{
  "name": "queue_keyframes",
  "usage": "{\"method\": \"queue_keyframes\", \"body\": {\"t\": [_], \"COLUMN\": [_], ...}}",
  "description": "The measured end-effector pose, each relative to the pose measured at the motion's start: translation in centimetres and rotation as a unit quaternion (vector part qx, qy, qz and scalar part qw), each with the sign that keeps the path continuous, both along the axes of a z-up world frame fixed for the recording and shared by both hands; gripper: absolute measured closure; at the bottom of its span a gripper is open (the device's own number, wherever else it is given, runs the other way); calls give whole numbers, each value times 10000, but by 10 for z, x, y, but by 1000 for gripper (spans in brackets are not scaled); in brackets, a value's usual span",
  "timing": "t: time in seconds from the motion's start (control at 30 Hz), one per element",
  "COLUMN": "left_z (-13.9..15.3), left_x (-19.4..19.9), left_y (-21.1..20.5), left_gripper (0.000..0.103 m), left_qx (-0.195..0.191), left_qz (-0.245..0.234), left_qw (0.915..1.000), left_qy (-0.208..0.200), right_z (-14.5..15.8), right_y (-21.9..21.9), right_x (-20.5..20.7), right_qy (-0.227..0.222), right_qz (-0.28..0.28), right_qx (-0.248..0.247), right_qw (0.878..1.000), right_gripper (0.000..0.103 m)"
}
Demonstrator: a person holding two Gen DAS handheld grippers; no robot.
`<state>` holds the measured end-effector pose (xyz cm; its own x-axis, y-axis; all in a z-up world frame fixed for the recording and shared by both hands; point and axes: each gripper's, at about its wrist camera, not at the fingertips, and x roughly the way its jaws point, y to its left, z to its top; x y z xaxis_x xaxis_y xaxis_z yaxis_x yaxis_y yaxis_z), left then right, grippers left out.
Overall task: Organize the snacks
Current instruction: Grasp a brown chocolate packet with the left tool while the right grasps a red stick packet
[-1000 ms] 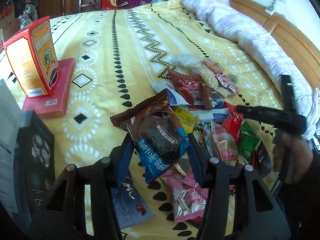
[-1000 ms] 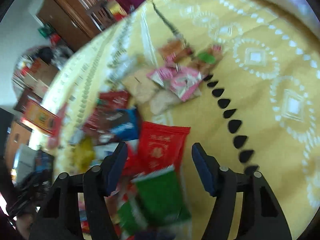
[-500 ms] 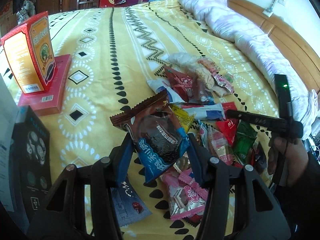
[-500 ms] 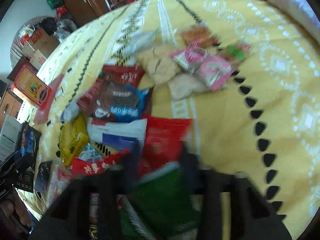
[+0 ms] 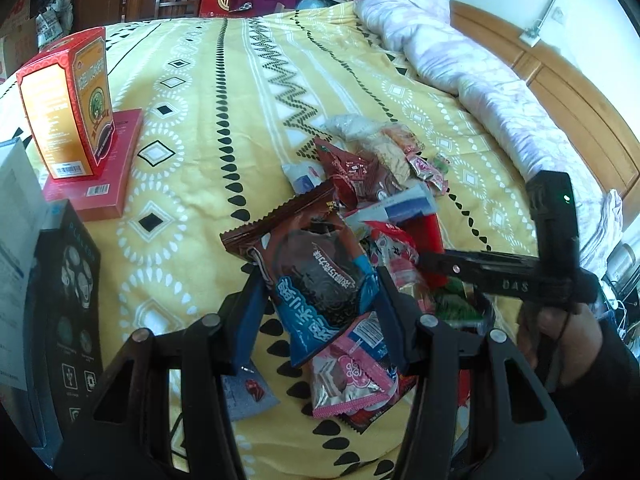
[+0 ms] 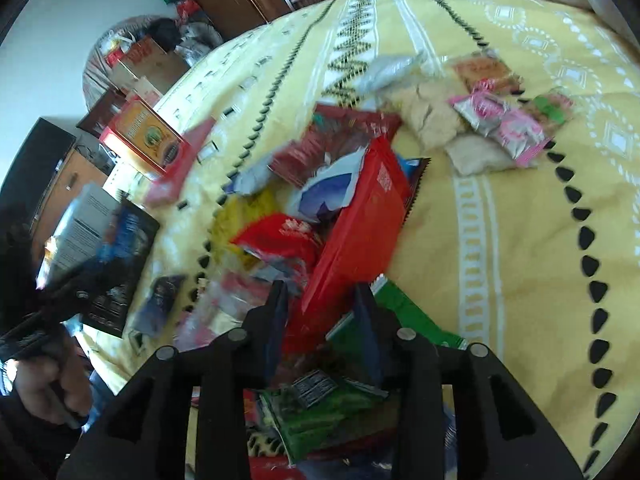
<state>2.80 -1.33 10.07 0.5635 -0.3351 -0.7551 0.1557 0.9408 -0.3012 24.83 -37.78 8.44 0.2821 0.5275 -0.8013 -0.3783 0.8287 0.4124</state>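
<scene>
Red packet (image 6: 360, 236) in right tool (image 6: 320, 312)

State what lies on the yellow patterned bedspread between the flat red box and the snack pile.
Only bare yellow patterned bedspread separates the flat red box from the snack pile, seen in the left wrist view.
</scene>
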Motion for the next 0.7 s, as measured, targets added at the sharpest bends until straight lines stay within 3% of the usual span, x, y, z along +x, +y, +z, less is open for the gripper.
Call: {"method": "queue_keyframes", "body": {"t": [0.17, 0.3, 0.37, 0.53, 0.6, 0.63, 0.7], "left_z": [-7, -11, -13, -20, -16, -12, -4], "left_x": [2, 2, 2, 4, 2, 0, -4], "left_y": [3, 1, 1, 6, 9, 9, 10], "left_gripper": [50, 49, 49, 50, 50, 50, 50], "left_qx": [-38, -39, -89, -287, -322, -333, -301], "left_qz": [42, -1, 2, 28, 27, 2, -12], "left_qw": [9999, 9999, 9998, 9992, 9993, 9994, 9995], "left_qy": [141, 154, 174, 266, 185, 107, -44], "right_z": [-12, -20, -28, -31, -24, -18, -5], "right_y": [-15, -32, -40, -44, -44, -44, -47], "right_x": [17, 23, 24, 27, 25, 22, 13], "right_qy": [8, -5, 81, 34, -75, -187, -405], "right_qz": [-530, -873, -982, -1041, -1018, -974, -954], "right_qx": [368, 337, 327, 381, 357, 406, 421], "right_qw": [9979, 9956, 9946, 9938, 9941, 9942, 9937], "right_gripper": [56, 55, 47, 47, 62, 78, 83]}}
